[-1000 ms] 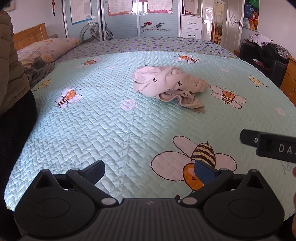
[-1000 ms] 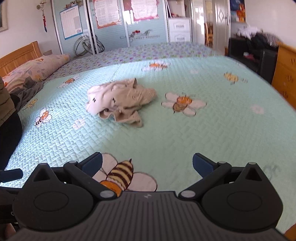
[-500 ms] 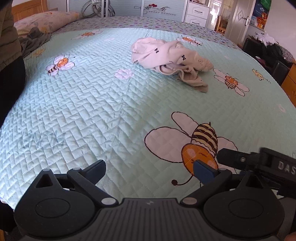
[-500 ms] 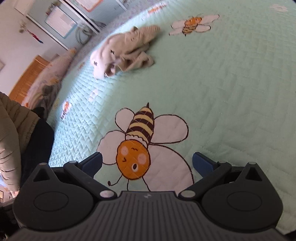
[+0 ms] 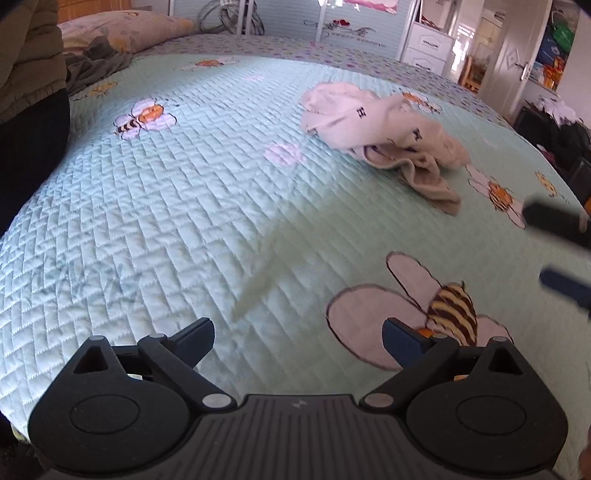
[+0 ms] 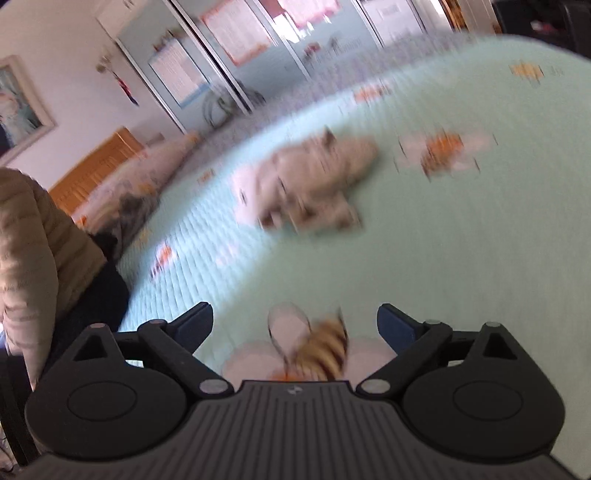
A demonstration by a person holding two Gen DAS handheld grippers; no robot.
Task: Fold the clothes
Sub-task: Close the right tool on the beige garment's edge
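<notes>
A crumpled cream and beige garment point(image 5: 384, 136) with small dark letter marks lies in a heap on the mint green bee quilt point(image 5: 184, 221), far ahead of both grippers. My left gripper point(image 5: 297, 338) hovers open over the quilt's near part, nothing between its fingers. The right gripper's fingers point(image 5: 554, 221) poke in blurred at the right edge of the left wrist view. In the right wrist view, which is motion-blurred, the same garment point(image 6: 310, 184) sits ahead and my right gripper point(image 6: 295, 325) is open and empty above a large printed bee point(image 6: 317, 354).
A person in a padded tan jacket point(image 6: 26, 258) stands at the left side of the bed. A pillow point(image 5: 122, 27) and a dark cloth point(image 5: 96, 64) lie at the headboard end. Wardrobes, a white dresser point(image 5: 428, 50) and a door stand beyond the bed.
The left gripper has swung left and forward, bringing the garment nearer. The right gripper has tipped up from the quilt and is moving fast, blurring its view. Both stay open.
</notes>
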